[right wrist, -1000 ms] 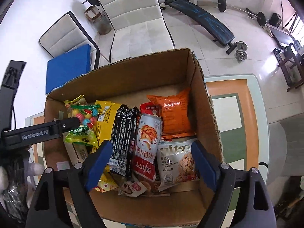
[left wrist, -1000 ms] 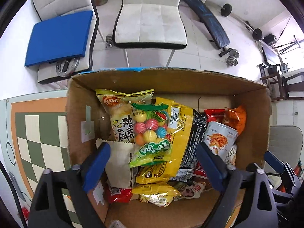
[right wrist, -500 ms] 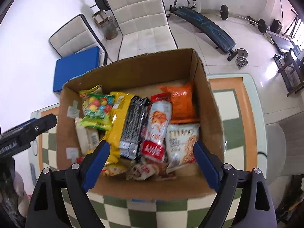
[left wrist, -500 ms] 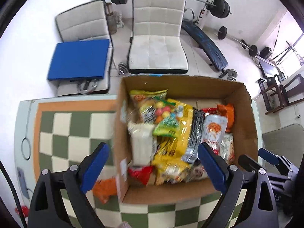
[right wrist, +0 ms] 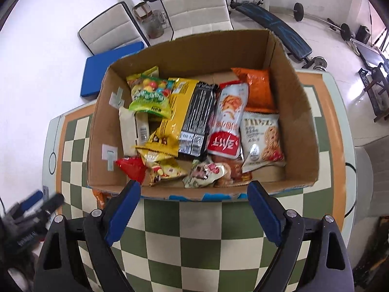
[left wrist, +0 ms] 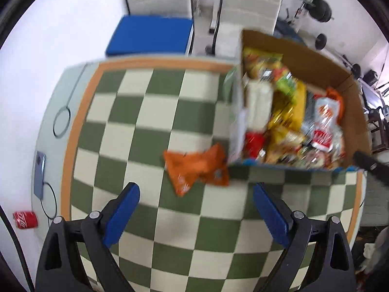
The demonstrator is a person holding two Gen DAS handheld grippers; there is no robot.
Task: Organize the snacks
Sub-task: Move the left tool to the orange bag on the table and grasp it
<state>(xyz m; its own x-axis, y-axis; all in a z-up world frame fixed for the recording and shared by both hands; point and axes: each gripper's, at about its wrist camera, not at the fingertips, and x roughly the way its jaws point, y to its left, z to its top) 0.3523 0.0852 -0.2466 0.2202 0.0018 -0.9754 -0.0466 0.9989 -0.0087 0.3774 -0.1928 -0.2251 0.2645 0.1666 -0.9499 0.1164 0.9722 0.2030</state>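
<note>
Risks, listed left to right. Left gripper point(left wrist: 195, 209): fingers spread wide, empty, above the checkered tabletop point(left wrist: 145, 112). Orange snack bag point(left wrist: 197, 168): loose on the tabletop, touching the cardboard box's point(right wrist: 301, 126) near-left corner; a hasty pinch could crush it. Right gripper point(right wrist: 194, 206): fingers wide, empty, by the crowded box's near wall; likely to snag.

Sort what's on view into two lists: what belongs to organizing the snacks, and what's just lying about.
Job:
- box
- snacks in the box
- orange bag on the table, beside the box
- left tongs and right tongs, both open and empty

Lying about:
- red can
- phone
- blue pad
- chairs
</note>
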